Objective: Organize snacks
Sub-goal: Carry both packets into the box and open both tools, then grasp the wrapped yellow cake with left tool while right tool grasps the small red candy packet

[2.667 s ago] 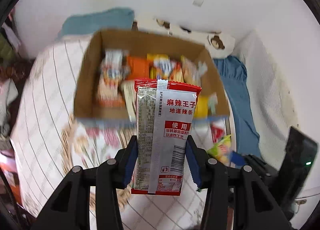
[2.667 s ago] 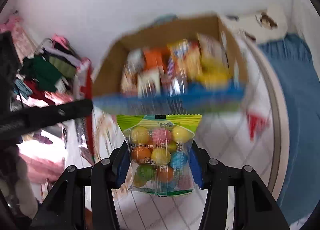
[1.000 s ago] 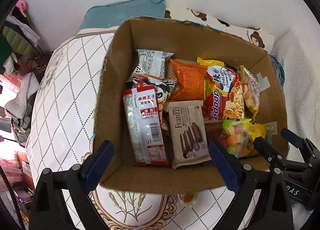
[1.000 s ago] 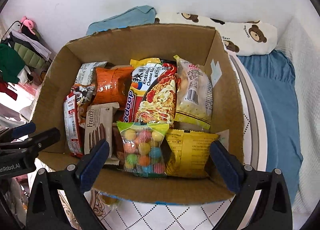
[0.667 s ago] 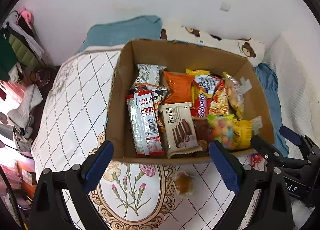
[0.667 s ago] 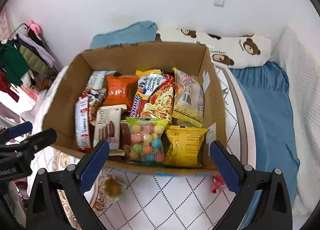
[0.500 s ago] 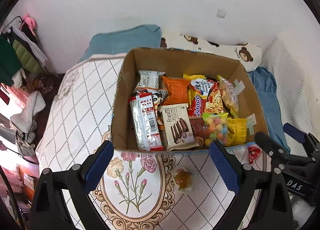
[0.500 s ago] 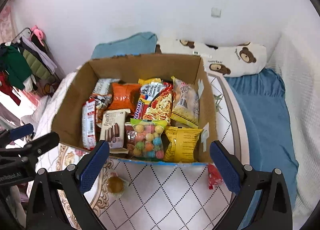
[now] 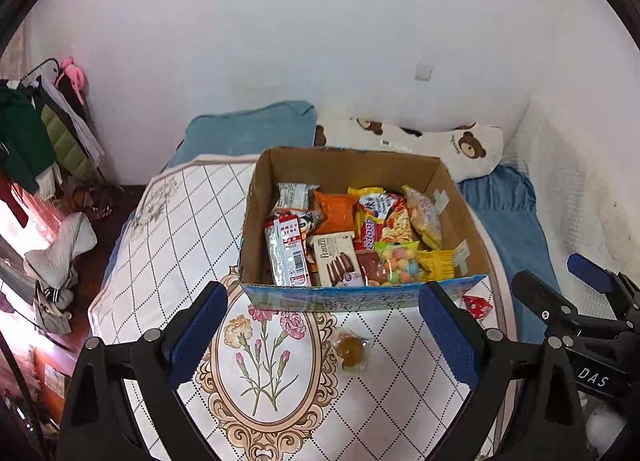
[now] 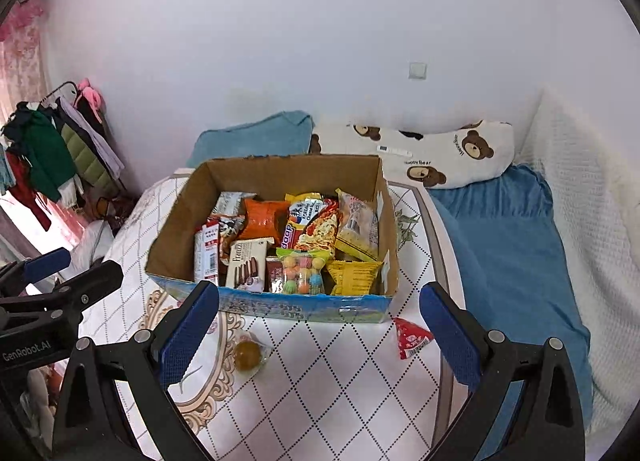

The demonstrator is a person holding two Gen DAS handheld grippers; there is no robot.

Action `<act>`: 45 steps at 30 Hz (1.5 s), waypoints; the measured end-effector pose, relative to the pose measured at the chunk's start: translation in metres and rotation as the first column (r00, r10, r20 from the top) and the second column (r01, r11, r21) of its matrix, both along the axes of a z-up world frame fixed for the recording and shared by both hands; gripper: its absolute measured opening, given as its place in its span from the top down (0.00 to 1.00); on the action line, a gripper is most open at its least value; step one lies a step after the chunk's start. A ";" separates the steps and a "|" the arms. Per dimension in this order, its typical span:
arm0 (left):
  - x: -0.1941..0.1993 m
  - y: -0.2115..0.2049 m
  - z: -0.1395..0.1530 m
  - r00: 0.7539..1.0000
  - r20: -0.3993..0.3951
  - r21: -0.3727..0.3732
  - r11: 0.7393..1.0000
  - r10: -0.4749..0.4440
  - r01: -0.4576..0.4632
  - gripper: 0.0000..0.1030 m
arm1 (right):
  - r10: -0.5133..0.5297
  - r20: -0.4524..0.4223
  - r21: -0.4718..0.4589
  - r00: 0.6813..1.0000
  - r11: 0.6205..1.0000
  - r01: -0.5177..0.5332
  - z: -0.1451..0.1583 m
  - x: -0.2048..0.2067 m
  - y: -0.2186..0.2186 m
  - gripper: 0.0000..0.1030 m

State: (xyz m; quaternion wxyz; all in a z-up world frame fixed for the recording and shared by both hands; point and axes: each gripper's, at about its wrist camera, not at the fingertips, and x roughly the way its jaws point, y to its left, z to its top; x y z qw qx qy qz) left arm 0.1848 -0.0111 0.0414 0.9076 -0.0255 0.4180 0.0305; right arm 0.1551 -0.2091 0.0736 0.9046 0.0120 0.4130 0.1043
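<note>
A cardboard box [image 9: 360, 160] [image 10: 176, 229] full of snack packets stands on the patterned table. Inside lie the red and silver spicy strip packet [image 9: 286, 251] [image 10: 206, 251] and the bag of coloured candy balls [image 9: 398, 265] [image 10: 302, 271]. A round amber wrapped sweet [image 9: 352, 349] [image 10: 247, 355] and a small red packet [image 9: 476, 305] [image 10: 412, 337] lie on the table in front of the box. My left gripper [image 9: 324, 337] and right gripper [image 10: 318, 337] are wide open and empty, held back from the box.
The table has a white diamond-patterned cloth [image 9: 168, 229] with a flower medallion. A blue bedcover [image 10: 508, 245], a bear-print pillow [image 10: 440, 153] and a teal pillow [image 10: 256, 137] lie behind and right. Clothes hang on a rack [image 10: 52, 157] at left.
Both grippers let go of their packets into the box, opened wide and pulled back and up from it. The two loose sweets on the table have come into view.
</note>
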 end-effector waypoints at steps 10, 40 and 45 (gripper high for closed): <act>-0.014 -0.004 0.007 1.000 0.016 -0.004 1.000 0.004 -0.004 0.05 | -0.019 0.002 0.053 1.000 0.998 0.019 0.011 -0.020 -0.010 0.01; 0.054 0.000 -0.214 0.870 -0.489 -0.041 0.995 0.060 -0.091 0.00 | -0.129 -0.464 0.089 0.876 0.978 0.191 -0.256 0.105 -0.109 0.61; 0.061 -0.005 -0.227 0.864 -0.503 -0.074 0.995 0.020 -0.066 0.02 | -0.085 -0.448 0.084 0.890 0.987 0.137 -0.258 0.097 -0.093 0.66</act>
